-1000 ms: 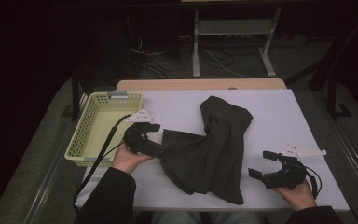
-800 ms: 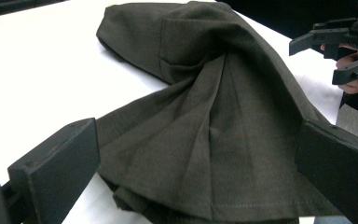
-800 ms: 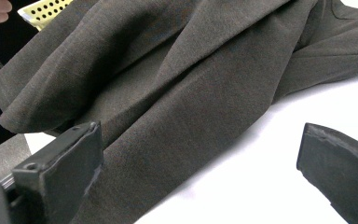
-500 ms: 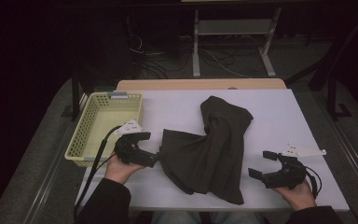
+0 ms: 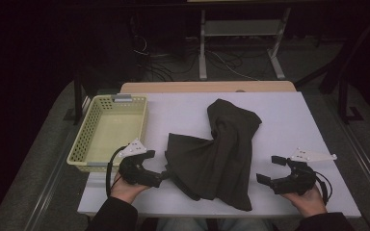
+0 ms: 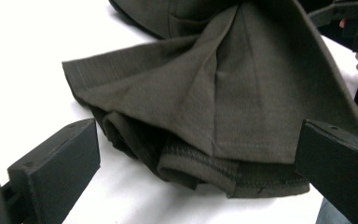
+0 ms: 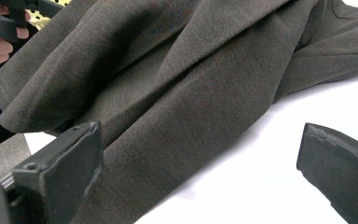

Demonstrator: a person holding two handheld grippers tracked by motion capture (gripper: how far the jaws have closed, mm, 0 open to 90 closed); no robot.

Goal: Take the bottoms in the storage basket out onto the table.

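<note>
At seven o'clock on the white table (image 5: 294,115), the left gripper (image 5: 161,177) rests with jaws spread wide, tips just beside a dark grey garment (image 5: 219,159). At five o'clock, the right gripper (image 5: 270,169) also sits wide apart and holds nothing, a little clear of the cloth's right edge. The garment lies crumpled at the table's centre, one part reaching toward twelve o'clock; its stitched, layered hem sits between the left jaws. A yellow basket (image 5: 84,144) stands at ten o'clock. Likely risk: closing on the bunched hem could catch only some layers, dragging the cloth unevenly.
</note>
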